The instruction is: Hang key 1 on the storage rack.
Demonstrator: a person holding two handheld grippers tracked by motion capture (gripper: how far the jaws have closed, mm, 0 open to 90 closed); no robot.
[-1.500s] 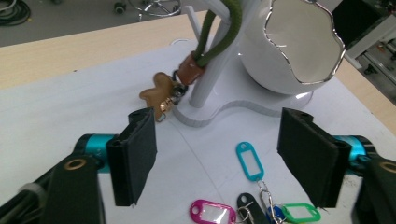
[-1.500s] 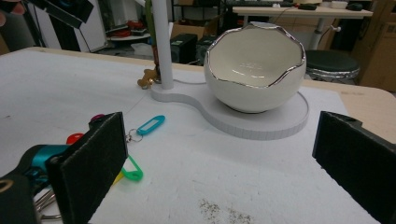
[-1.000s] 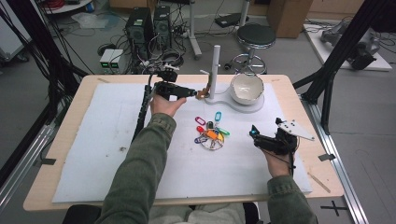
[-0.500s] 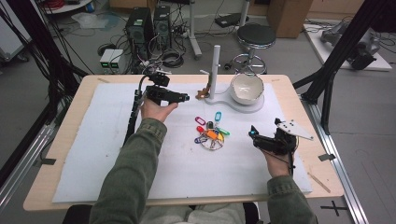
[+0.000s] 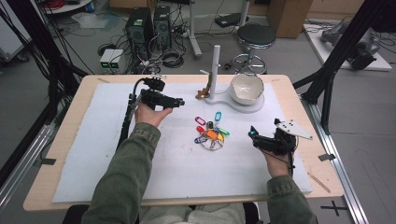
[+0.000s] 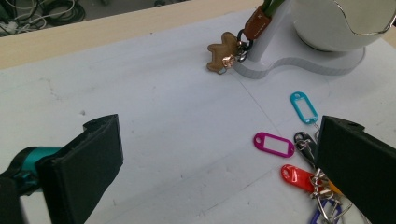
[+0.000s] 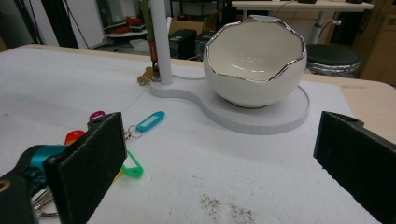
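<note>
Both the left gripper (image 5: pixel 180 102) and the right gripper (image 5: pixel 252 135) hold their black jaws wide apart and empty, the bunch of coloured plastic key tags (image 5: pixel 211 135) lying on the white mat between them.

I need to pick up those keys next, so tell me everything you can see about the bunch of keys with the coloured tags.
The bunch of keys lies flat on the white mat, mid-table, in front of the bowl stand. Plastic tags in pink, blue, red, orange, green and purple fan out from metal rings. Neither gripper touches it.
</note>
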